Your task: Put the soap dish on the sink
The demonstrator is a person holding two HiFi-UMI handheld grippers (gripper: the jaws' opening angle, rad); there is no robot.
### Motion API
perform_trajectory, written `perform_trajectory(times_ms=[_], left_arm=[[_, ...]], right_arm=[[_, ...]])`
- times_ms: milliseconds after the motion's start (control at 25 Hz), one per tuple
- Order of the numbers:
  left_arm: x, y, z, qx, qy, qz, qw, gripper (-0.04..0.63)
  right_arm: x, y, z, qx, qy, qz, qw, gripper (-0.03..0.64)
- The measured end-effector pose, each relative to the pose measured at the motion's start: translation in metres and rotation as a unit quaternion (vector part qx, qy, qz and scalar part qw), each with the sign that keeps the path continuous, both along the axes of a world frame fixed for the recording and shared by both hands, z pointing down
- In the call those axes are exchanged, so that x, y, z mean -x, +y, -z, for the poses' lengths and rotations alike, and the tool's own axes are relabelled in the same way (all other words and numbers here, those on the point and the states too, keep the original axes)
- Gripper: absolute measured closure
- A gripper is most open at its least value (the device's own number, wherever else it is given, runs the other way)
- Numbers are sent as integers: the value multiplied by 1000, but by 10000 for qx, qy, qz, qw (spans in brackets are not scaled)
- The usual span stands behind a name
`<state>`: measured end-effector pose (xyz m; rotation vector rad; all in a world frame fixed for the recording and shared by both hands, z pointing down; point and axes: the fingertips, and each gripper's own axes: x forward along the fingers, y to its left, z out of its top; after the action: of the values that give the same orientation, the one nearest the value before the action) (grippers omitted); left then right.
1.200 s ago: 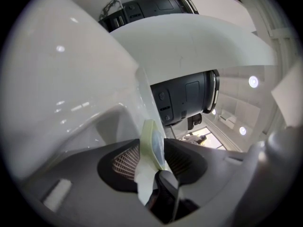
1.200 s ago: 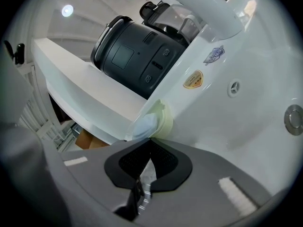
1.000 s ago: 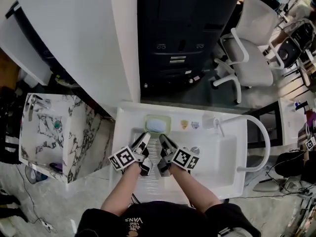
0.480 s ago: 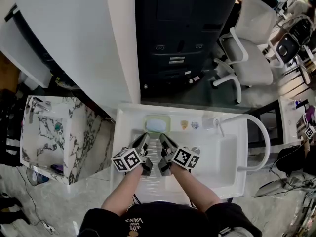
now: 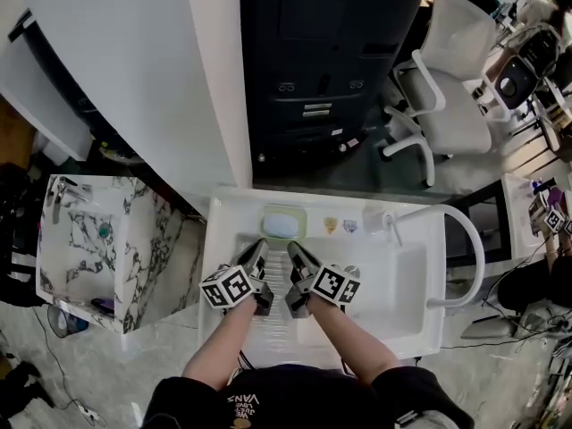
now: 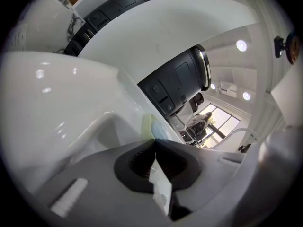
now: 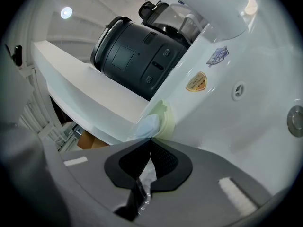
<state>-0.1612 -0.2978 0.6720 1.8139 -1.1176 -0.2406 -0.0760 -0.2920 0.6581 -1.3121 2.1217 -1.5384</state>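
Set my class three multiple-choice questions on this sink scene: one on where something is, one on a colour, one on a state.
1. Where is the soap dish?
A. In the basin
B. On the back ledge of the sink
C. On the floor

2. What colour is the soap dish?
A. Pale green
B. Red
C. Black

3. How do the right tongs stand?
A. Wide open
B. Shut on the soap dish
C. Shut and empty

Key:
1 B: the dish sits on the rim behind the basin, ahead of both tongs.
2 A: its edge shows pale green around the bluish soap.
3 C: in the right gripper view the jaws meet with nothing between them.
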Motion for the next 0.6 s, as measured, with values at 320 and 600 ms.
perform_trajectory(times_ms=[320, 600], left_arm=[[2, 12, 16, -102, -34, 136, 9998, 540], [4, 26, 37, -237, -107, 257, 9993, 540]], right_arm=[[-6, 10, 15, -169, -11, 99, 9998, 614], [-13, 21, 34, -350, 57, 309, 9989, 614]])
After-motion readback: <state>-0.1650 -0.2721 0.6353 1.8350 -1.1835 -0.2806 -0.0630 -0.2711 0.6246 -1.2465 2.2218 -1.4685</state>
